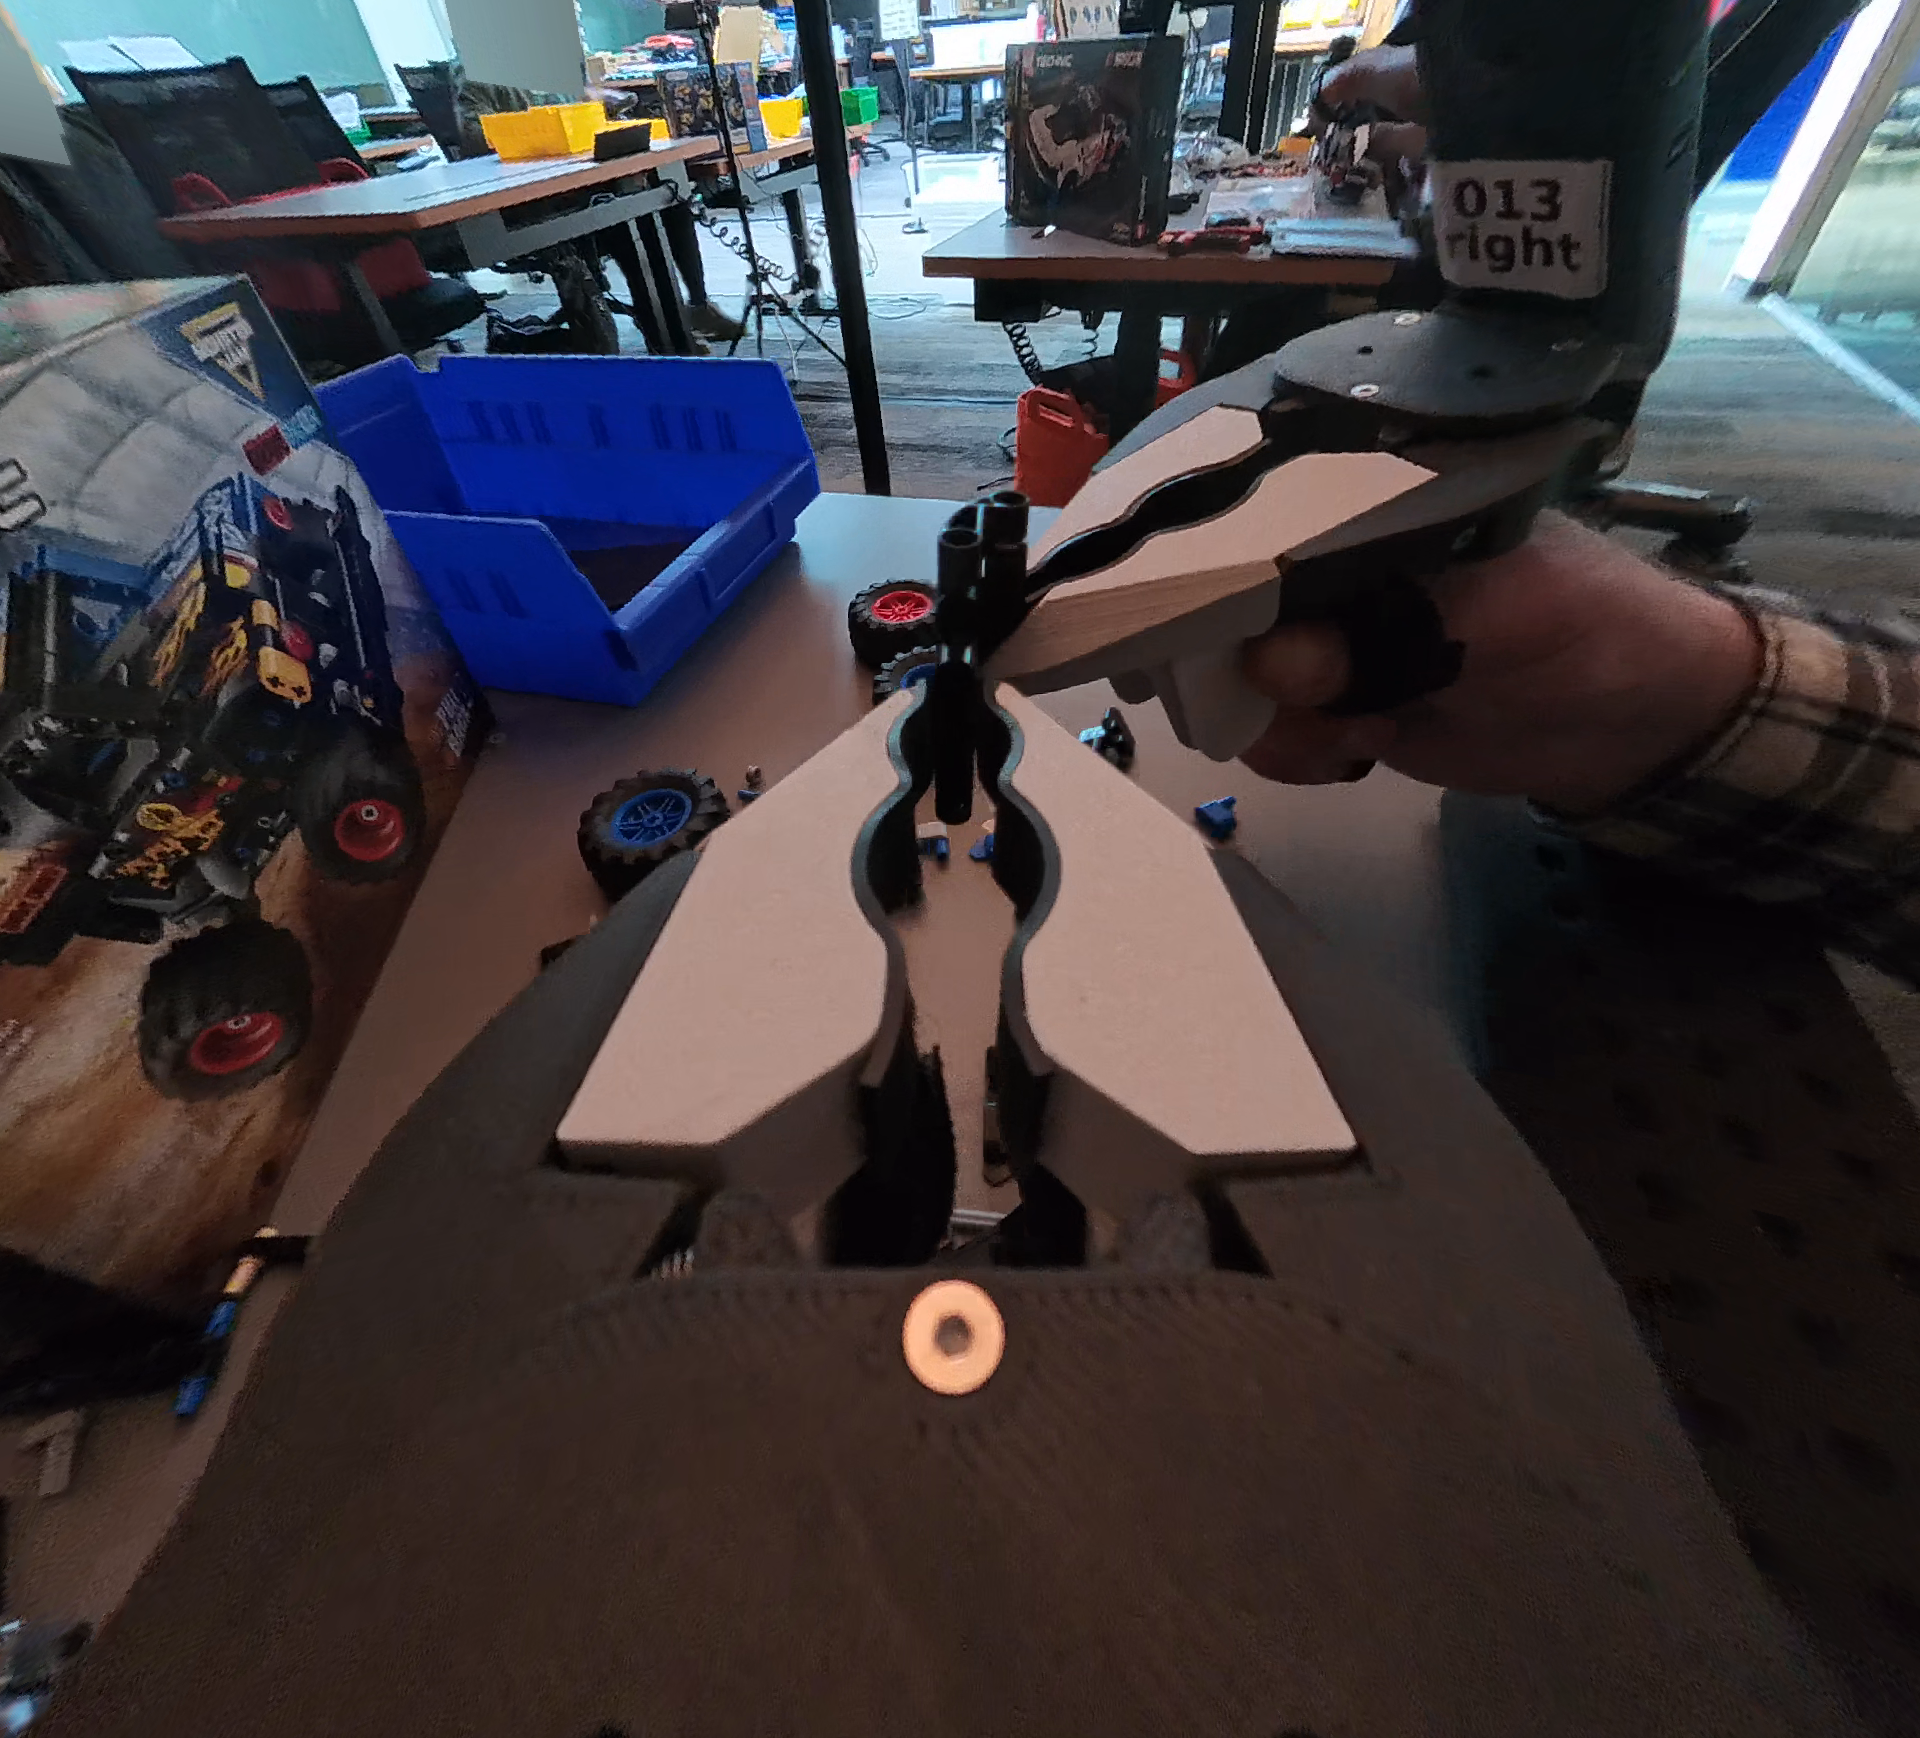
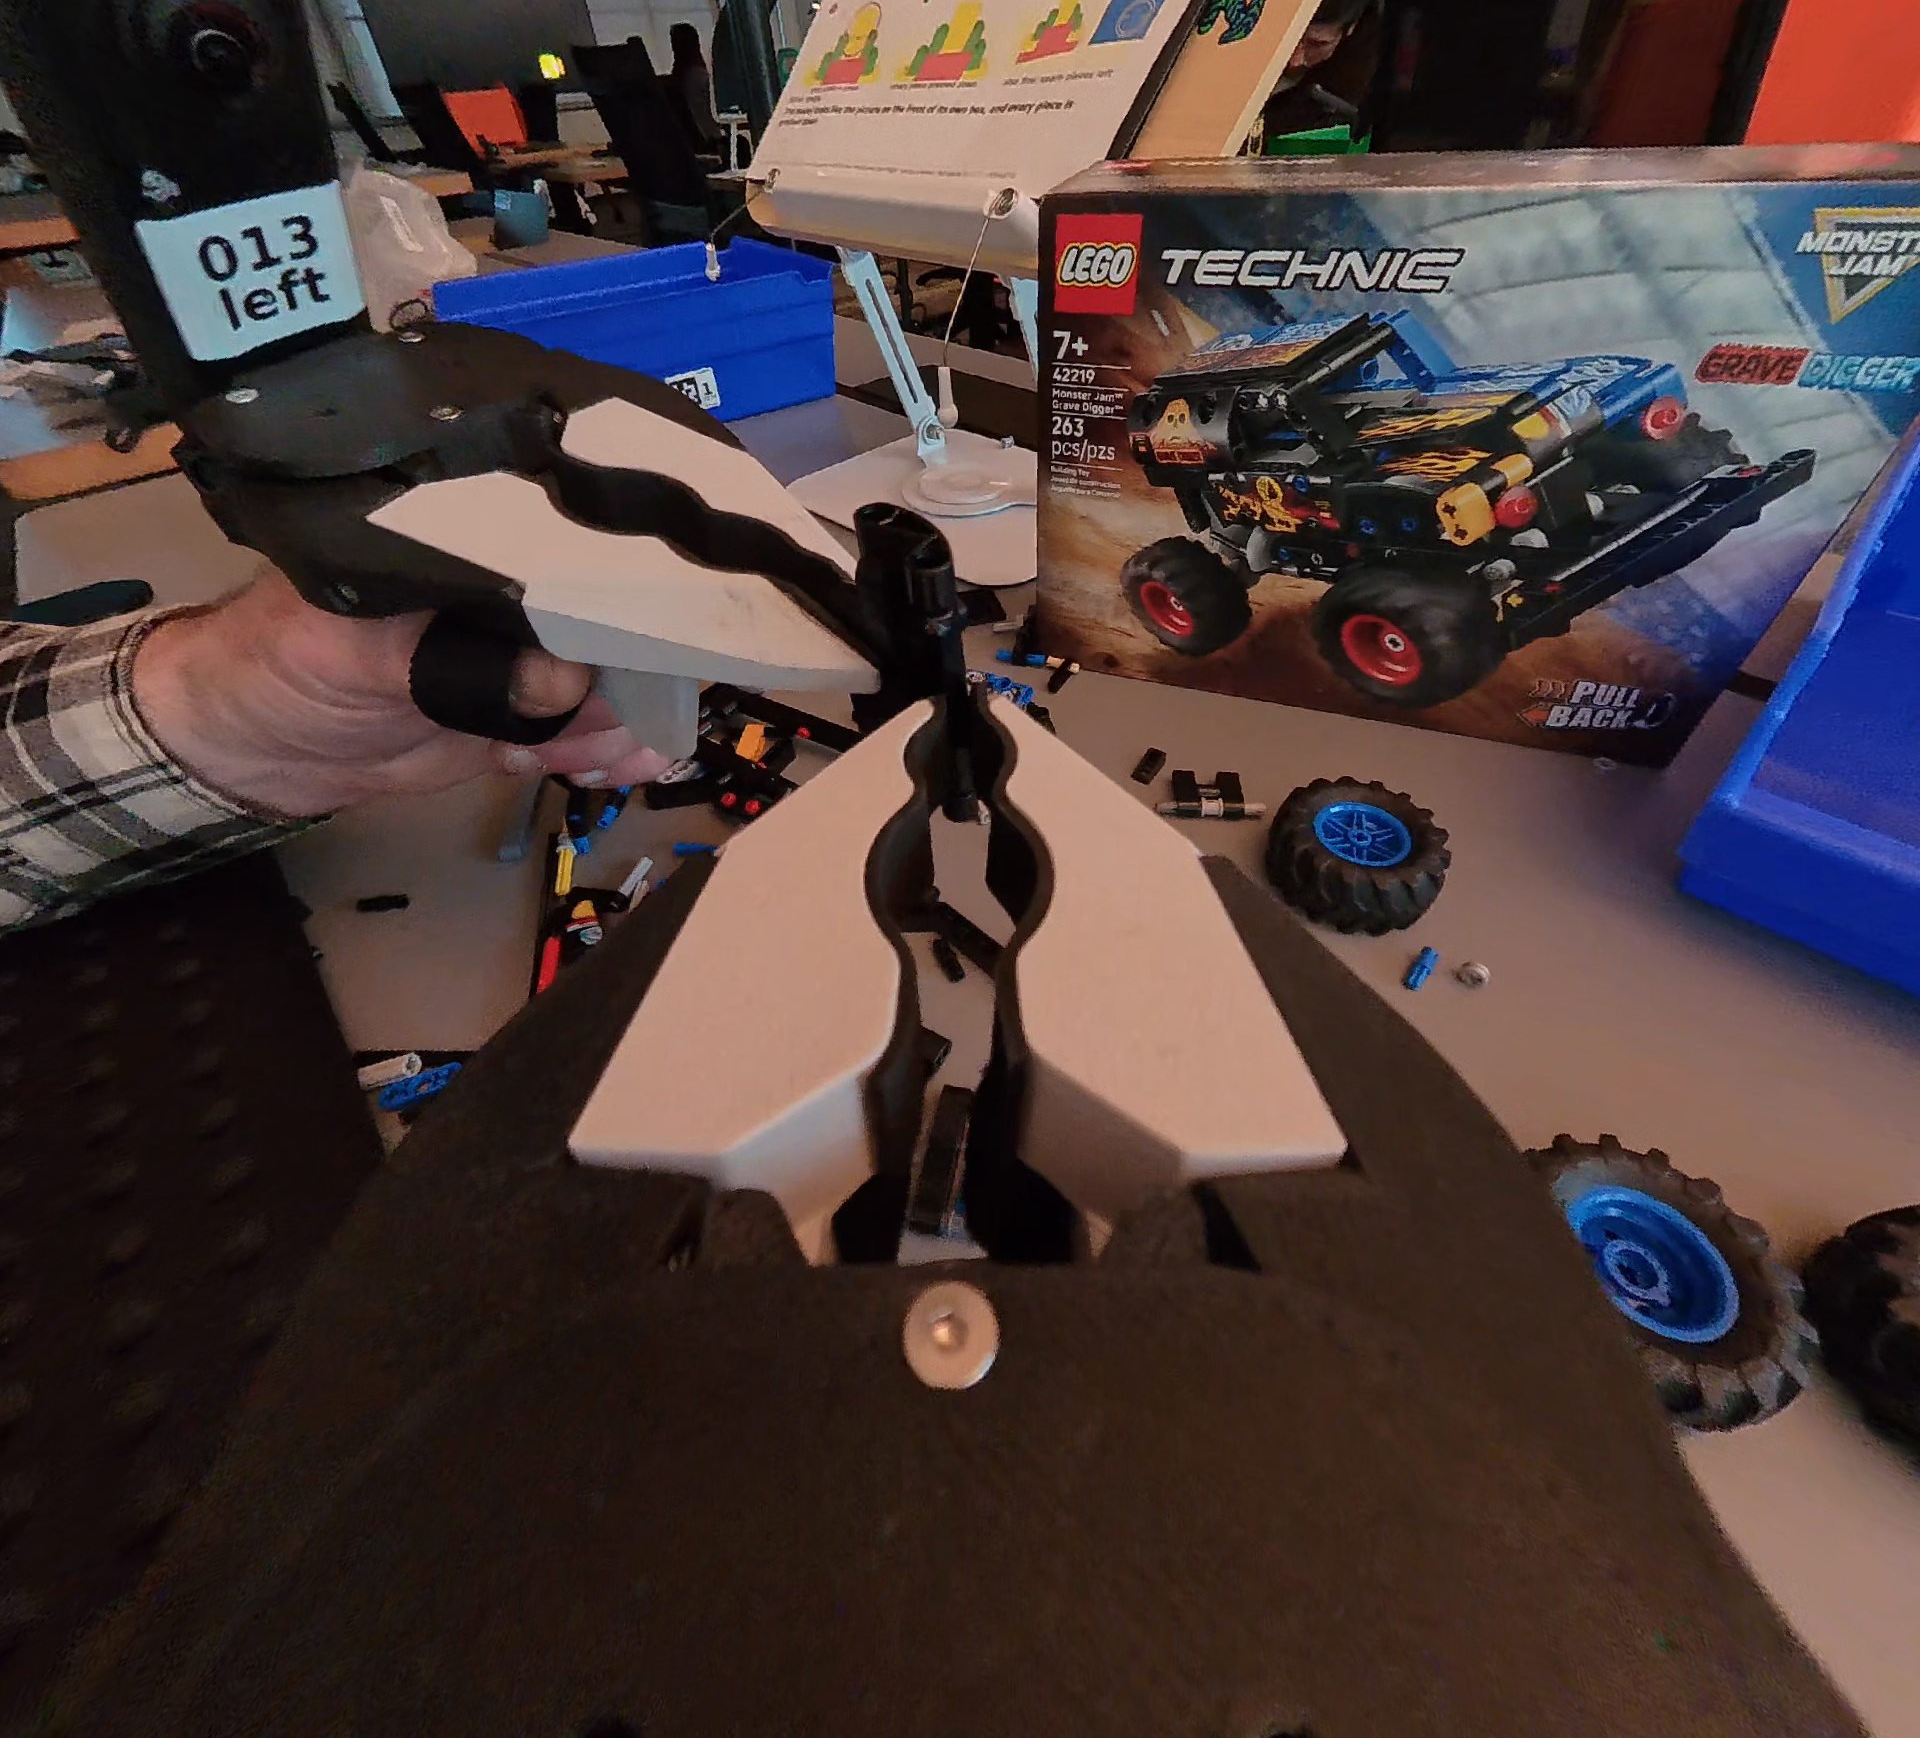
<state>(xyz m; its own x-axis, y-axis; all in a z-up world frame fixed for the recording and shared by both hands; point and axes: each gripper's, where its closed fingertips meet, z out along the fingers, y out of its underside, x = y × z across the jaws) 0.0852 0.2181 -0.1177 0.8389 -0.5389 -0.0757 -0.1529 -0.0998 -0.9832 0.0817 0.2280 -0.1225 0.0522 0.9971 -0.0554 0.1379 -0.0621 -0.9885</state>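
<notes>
A small black toy-brick assembly (image 1: pixel 961 639) with two tube ends on top is held upright above the grey table (image 1: pixel 499 909). My left gripper (image 1: pixel 956 701) is shut on its lower part. My right gripper (image 1: pixel 1013 623) comes in from the right, held by a hand, and is shut on its upper part just above. In the right wrist view my right gripper (image 2: pixel 956 712) grips the assembly (image 2: pixel 914 576) from below, and the left gripper (image 2: pixel 871 649) clamps it from the left. The two pairs of fingertips almost touch.
A toy truck box (image 1: pixel 187 701) (image 2: pixel 1455 441) stands beside a blue bin (image 1: pixel 582 525) (image 2: pixel 665 317); a second blue bin (image 2: pixel 1818 805) is at the right. Blue-hub wheels (image 2: pixel 1356 847) (image 2: pixel 1662 1273), a red-hub wheel (image 1: pixel 894 613), loose small pieces (image 2: pixel 623 847) and an instruction stand (image 2: pixel 1018 5) are on the table. Both grippers' tips are close together, under 4 cm apart.
</notes>
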